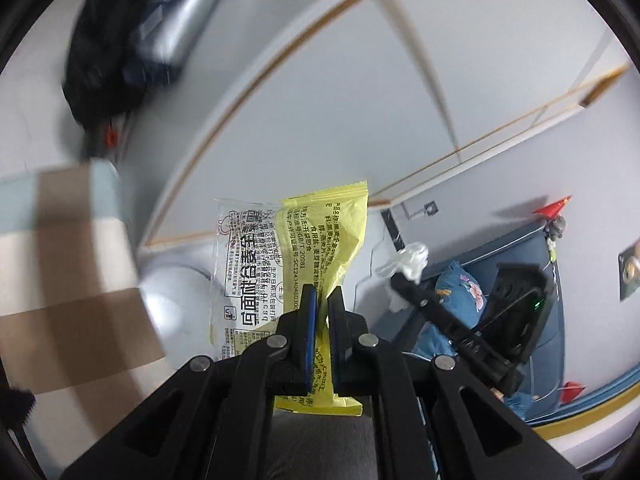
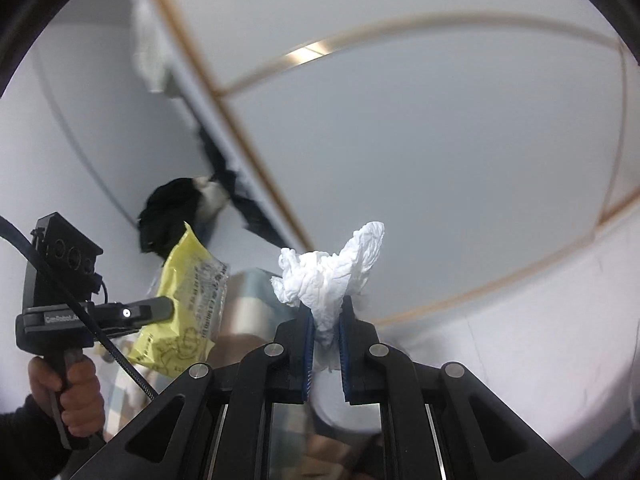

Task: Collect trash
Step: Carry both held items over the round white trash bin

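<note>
The left gripper point(image 1: 323, 300) is clamped on a yellow snack wrapper point(image 1: 320, 248), pinched low so most of it stands free above the fingers. The right gripper point(image 2: 325, 312) is closed on a crumpled white tissue point(image 2: 332, 276), held by a narrow tail. Both pieces are carried in the air, with the background blurred. The thin tissue could tear or slip free; the slick wrapper might slide out during a swing.

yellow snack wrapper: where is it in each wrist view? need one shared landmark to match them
Left wrist: the yellow snack wrapper stands at centre, clamped in the left gripper.
Right wrist: same wrapper at lower left, sticking out of the left gripper, seen side-on.
Shared landmark: the crumpled white tissue held by the right gripper.
</note>
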`<state>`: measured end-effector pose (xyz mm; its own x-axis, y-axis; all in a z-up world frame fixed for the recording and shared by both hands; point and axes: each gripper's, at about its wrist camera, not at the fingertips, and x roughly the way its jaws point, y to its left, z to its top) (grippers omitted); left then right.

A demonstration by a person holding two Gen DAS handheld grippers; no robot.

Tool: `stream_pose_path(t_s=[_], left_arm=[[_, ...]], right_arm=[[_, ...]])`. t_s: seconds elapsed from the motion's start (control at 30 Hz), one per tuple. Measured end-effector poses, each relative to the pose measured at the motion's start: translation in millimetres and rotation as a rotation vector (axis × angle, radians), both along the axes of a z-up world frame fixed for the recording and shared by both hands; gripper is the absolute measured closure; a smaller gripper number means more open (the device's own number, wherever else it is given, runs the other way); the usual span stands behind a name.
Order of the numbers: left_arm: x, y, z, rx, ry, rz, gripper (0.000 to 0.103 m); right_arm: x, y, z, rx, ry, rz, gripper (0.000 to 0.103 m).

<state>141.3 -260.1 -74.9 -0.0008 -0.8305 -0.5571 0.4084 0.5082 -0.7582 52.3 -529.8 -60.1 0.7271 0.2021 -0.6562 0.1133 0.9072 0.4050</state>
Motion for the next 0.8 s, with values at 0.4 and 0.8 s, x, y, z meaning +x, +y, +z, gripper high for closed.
stream_pose_path(t_s=[0.4, 0.8], left_arm=[[40.9, -49.8, -119.2, 0.123, 0.246, -0.003, 0.101], [32.5, -82.7, -141.1, 0.433, 0.145, -0.074, 0.101]], right_arm=[[41.8, -29.0, -161.9, 0.251, 0.29, 0.079, 0.092], [70.7, -5.8, -267.0, 0.374, 0.472, 0.172, 0.09]])
